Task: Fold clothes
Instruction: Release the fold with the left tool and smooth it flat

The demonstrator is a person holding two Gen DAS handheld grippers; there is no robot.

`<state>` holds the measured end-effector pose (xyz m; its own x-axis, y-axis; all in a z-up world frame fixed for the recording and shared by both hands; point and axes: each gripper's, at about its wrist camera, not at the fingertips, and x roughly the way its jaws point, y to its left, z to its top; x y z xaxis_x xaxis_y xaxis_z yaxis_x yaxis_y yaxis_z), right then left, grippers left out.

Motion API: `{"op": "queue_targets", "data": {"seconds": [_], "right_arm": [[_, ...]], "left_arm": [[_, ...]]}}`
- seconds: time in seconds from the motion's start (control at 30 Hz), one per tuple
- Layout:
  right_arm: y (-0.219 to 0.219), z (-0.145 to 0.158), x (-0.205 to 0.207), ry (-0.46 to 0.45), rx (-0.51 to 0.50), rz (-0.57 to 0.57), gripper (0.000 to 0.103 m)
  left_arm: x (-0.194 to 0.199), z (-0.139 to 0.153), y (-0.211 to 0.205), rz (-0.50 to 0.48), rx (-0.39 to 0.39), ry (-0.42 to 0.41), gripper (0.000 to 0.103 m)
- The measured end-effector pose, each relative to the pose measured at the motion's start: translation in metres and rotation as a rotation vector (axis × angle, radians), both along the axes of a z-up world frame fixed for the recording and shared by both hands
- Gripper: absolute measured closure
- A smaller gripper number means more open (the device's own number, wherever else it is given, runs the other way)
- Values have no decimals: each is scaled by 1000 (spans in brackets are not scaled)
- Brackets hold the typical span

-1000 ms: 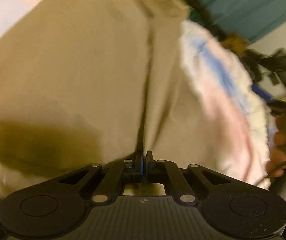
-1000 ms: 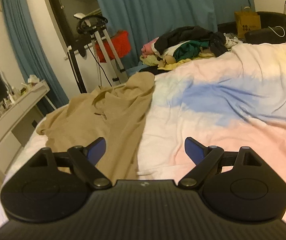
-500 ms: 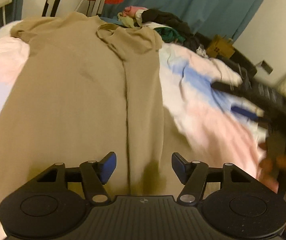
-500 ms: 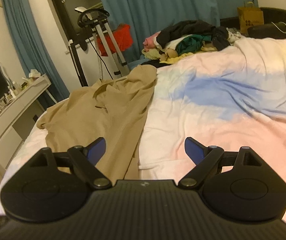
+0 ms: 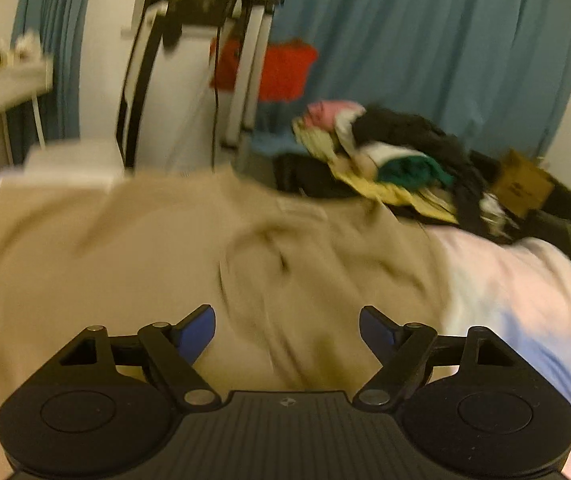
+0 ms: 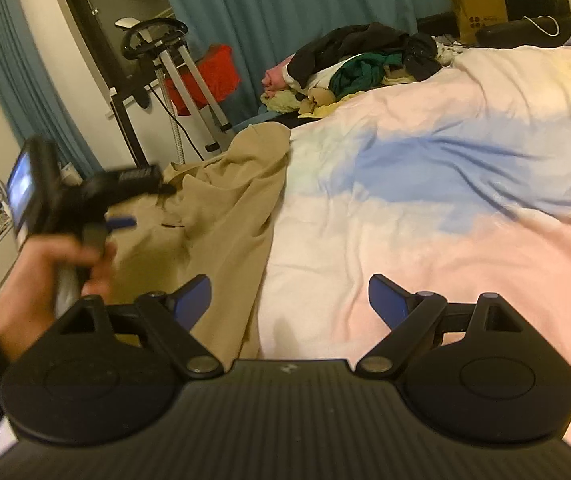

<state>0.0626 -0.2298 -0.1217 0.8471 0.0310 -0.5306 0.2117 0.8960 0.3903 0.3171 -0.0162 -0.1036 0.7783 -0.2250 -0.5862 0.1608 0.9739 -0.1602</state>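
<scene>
Garment: tan garment point(image 5: 133, 264) spread on the bed point(image 6: 425, 216), left side.
Left gripper point(image 5: 287, 330): above the garment, jaws opening, nothing between.
Right gripper point(image 6: 289, 300): released, over garment's right edge.

Dim warm indoor light, left wrist view motion-blurred, fisheye bending at edges

1. Grippers: two, the left gripper point(image 5: 287, 330) and the right gripper point(image 6: 289, 300).
2. Tan garment point(image 6: 221, 216): one, on the duvet point(image 6: 425, 208).
3. Clothes pile point(image 6: 361, 64): one.
4. Paper bag point(image 6: 479, 10): one.
5. Hand point(image 6: 41, 276): one.
</scene>
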Motion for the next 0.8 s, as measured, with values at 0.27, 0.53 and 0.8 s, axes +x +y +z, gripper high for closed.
{"op": "queue_targets", "data": {"seconds": [0.27, 0.53, 0.8], "right_arm": [[-14, -31, 50, 11, 27, 19, 16], [-26, -40, 56, 32, 125, -10, 16], [-19, -37, 50, 14, 94, -27, 16]], "left_arm": [[95, -29, -65, -83, 293, -25, 29], [116, -28, -89, -147, 372, -66, 100], [135, 19, -102, 45, 402, -211, 100]]}}
